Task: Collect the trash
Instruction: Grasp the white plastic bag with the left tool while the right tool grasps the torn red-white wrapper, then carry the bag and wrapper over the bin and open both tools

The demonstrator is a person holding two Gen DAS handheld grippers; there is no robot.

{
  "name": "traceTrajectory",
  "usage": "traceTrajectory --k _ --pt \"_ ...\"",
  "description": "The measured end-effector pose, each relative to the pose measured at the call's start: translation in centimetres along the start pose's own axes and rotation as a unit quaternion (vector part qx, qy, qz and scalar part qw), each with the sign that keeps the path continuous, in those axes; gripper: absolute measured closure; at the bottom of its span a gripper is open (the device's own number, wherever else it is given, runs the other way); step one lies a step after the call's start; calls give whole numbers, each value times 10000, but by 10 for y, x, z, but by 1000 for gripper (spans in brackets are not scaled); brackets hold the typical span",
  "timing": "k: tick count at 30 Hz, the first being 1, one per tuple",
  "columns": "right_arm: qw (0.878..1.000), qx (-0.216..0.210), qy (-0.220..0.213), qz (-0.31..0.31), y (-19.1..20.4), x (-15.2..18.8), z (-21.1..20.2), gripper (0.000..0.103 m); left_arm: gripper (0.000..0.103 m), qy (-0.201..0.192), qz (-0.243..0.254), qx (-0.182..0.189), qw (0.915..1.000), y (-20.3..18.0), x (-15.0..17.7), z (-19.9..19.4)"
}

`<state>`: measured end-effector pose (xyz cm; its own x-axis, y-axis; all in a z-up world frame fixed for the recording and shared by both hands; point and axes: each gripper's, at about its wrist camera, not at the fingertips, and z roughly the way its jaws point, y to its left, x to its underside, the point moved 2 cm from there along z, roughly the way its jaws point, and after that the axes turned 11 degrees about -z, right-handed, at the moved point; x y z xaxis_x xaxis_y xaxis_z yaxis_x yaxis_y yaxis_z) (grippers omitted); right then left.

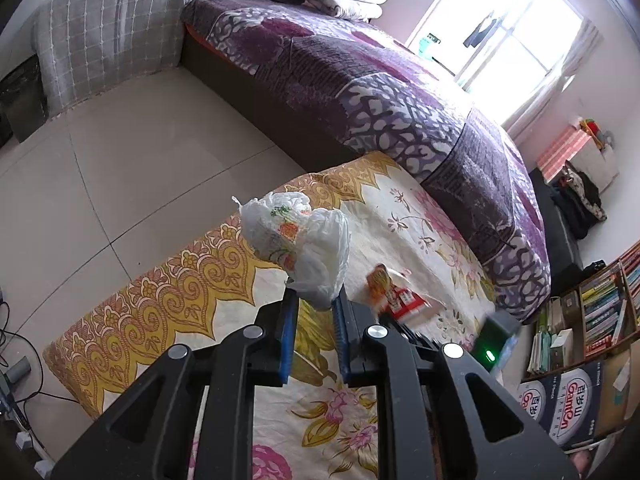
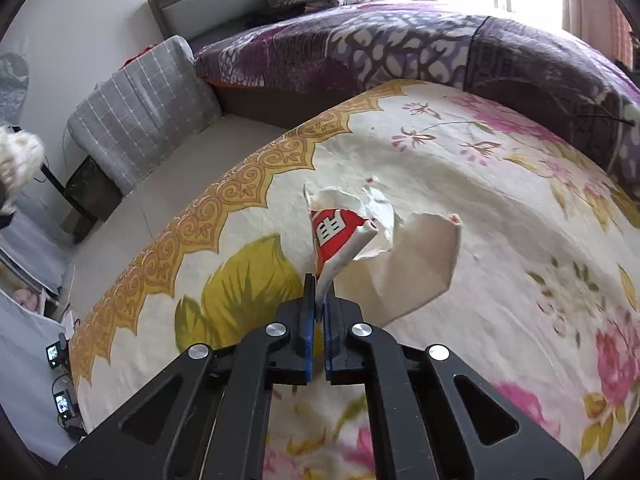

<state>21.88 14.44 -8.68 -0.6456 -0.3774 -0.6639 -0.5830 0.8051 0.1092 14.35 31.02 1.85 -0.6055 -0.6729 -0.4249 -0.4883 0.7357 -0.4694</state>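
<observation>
Two grippers, each clamped on a piece of trash above the flowered cloth [image 2: 440, 152].

Both point steeply down: the left gripper [image 1: 314, 300] pinches a crumpled white plastic bag [image 1: 298, 240], lifted clear of the cloth; the right gripper [image 2: 319, 292] squeezes the folded edge of a torn red-and-white paper wrapper [image 2: 340, 236]. Whether the wrapper's far flap touches the cloth is unclear.

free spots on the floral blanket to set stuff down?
On the floral blanket: bare between torn wrapper and purple bedspread, and along the gold border. In the left view, tile floor is bare. Crowded around the wrapper and right gripper.
</observation>
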Motion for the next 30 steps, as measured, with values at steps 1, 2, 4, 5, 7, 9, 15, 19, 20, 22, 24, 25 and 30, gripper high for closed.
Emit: traceTrajectory --k 1,2,4,5,7,9,15,19,20,22,24,25,30 --pt "10000 22 -20 -8 1 2 -6 100 86 25 6 1 10000 -1 1 1" --pt "10000 38 -44 -17 2 5 -12 100 86 47 11 9 10000 -2 3 3" --pt "9999 56 -115 -25 4 10 -28 100 86 75 31 27 10000 -4 5 3" --pt "9998 71 -169 -14 6 14 -40 100 86 71 57 26 10000 -6 7 3" --pt "9997 112 -218 -8 4 17 -50 100 86 57 106 28 9999 -10 9 3" --pt "9995 185 -273 26 3 23 -67 100 86 59 152 36 9999 -13 12 3" --pt "9982 287 -297 430 -11 47 -106 100 86 109 306 60 9995 -26 24 5" --pt "9961 343 -364 725 -23 65 -133 100 86 147 451 35 9989 -36 34 8" --pt "9955 358 -375 790 -27 70 -139 100 86 168 493 21 9986 -39 37 10" --pt "9936 412 -375 981 -36 83 -152 100 86 236 577 4 9981 -45 44 14" --pt "9918 455 -360 1139 -44 95 -162 100 86 298 661 -13 9974 -50 51 18" --pt "9909 486 -350 1206 -48 101 -167 100 86 316 698 -26 9971 -53 54 19" --pt "9858 624 -381 1515 -69 128 -188 100 86 366 983 -108 9944 -72 74 27"
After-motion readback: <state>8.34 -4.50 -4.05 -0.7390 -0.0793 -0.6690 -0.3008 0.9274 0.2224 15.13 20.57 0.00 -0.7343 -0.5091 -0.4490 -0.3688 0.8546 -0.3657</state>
